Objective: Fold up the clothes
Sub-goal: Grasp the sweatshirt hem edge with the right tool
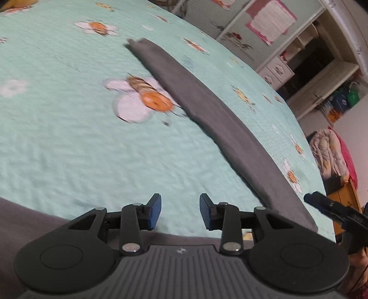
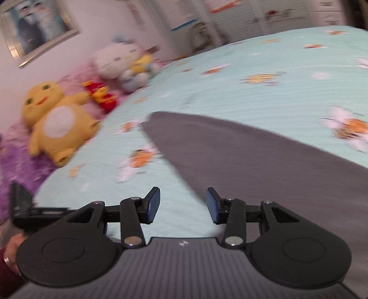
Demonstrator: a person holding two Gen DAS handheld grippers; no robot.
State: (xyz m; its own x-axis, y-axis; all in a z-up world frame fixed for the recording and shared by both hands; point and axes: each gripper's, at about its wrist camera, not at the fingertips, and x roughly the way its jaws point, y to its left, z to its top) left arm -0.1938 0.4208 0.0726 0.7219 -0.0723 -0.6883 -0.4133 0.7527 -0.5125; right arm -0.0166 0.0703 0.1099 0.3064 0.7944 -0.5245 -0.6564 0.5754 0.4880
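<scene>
Left wrist view looks across a bed covered by a mint-green bedspread (image 1: pixel 69 142) printed with white and orange flowers. Beyond its far edge stand white cupboards with drawers (image 1: pixel 278 69) and a pink-edged sheet (image 1: pixel 271 20) pinned on a door; at the right a heap of bedding (image 1: pixel 331 151) sits on a wooden piece. A grey garment (image 1: pixel 207 110), folded into a long narrow strip, lies flat on the bedspread, its long axis running from the upper middle down to the lower right, the far end pointing away toward the cupboards. More grey cloth lies under the left gripper (image 1: pixel 180 211), whose jaws stand wide apart with nothing between them. The other tool shows at the right edge.

In the right wrist view a framed picture (image 2: pixel 39 25) hangs on the wall at left, a yellow plush toy (image 2: pixel 57 124) and a white plush toy (image 2: pixel 119 59) lie on purple fabric, and the garment tapers away toward the upper left. The right gripper (image 2: pixel 182 207) is also wide open and empty, above the garment's near edge. The picture is blurred.
</scene>
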